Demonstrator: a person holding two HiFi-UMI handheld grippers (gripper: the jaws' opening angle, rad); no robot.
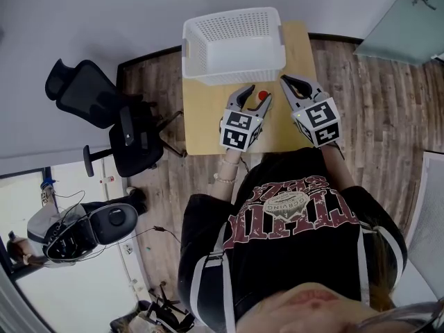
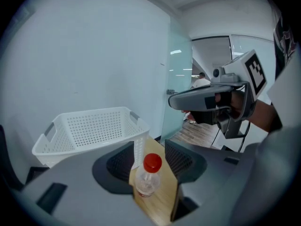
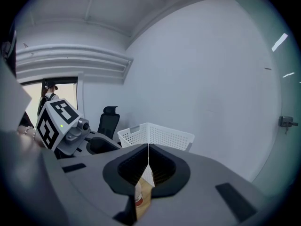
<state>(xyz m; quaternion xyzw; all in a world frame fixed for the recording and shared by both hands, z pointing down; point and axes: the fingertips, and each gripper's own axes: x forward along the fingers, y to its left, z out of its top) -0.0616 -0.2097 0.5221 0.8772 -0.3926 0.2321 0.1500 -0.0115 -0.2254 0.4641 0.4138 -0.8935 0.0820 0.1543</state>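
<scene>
Here, one bottle (image 2: 147, 173) stands inside the spread left gripper (image 1: 256, 95); right gripper (image 3: 148, 160) closed, empty.

A small table (image 1: 208, 120) with a pale wooden top, standing on a plank floor (image 1: 361, 96), and only two things on it. At the far end sits a white perforated plastic basket (image 1: 232, 44), wide enough to cover nearly the full width and poke past the table's far edge. Just in front of its near wall stands a small clear bottle (image 1: 262, 96), upright, red cap on top, right of centre. Whether bottle and basket touch can't be told. The near half of the wooden top shows bare.
</scene>
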